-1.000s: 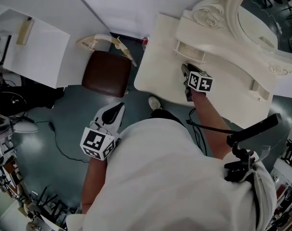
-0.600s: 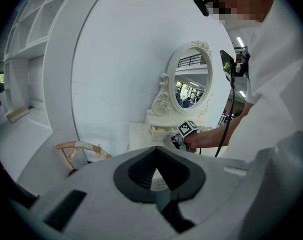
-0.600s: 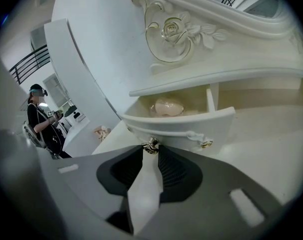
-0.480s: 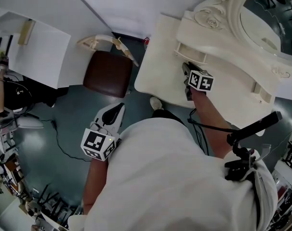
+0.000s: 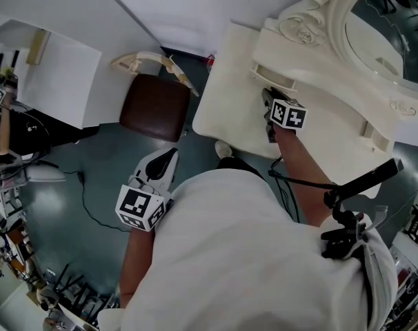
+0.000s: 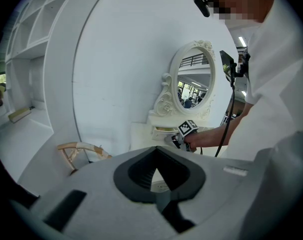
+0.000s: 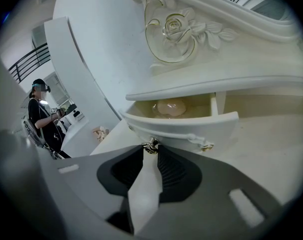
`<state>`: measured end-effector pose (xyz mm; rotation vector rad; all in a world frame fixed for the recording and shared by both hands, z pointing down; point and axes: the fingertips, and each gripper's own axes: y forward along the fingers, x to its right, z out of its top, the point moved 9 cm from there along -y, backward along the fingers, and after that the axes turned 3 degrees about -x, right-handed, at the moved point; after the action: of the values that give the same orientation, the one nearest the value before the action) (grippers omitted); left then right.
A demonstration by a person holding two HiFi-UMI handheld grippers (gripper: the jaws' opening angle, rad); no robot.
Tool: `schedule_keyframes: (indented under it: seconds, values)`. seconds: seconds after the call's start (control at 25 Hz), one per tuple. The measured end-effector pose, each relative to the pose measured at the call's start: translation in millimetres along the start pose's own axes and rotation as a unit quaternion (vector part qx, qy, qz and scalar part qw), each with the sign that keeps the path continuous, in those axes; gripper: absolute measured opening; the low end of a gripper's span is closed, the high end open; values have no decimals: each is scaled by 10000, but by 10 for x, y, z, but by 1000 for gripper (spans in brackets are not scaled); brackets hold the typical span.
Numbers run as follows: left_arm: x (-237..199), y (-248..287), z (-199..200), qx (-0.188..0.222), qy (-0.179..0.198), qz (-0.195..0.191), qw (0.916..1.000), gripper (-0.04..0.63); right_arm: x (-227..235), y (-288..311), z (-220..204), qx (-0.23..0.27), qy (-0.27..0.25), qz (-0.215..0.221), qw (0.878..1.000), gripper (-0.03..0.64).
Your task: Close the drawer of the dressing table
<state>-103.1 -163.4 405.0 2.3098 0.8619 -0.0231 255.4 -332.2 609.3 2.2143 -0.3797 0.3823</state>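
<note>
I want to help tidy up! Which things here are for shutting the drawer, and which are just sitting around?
For the job: drawer, its knob, right gripper, dressing table.
Just about: brown stool, mirror, left gripper, pink thing in the drawer.

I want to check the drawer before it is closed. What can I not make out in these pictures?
Head view: the right gripper covers the front of the drawer.
Right gripper view: the pale pink thing inside the drawer is blurred and half behind the front panel; it cannot be named.
Left gripper view: the drawer is too small to judge its opening.
</note>
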Motion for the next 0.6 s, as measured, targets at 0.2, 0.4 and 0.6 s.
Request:
schedule_keyframes:
  seconds: [0.2,0.4,0.6]
  values:
    - [-28,31,45,-6,-6,35,10000,3,52,38,88,9,-10,-38,10000,92]
    - [-53,86,98,-21,13,62,10000,2,124,89,167,2,-29,-59,10000,92]
    - [-83,164,154,-33,25,78,10000,2,190,139,256,26,-78,-72,9999,92]
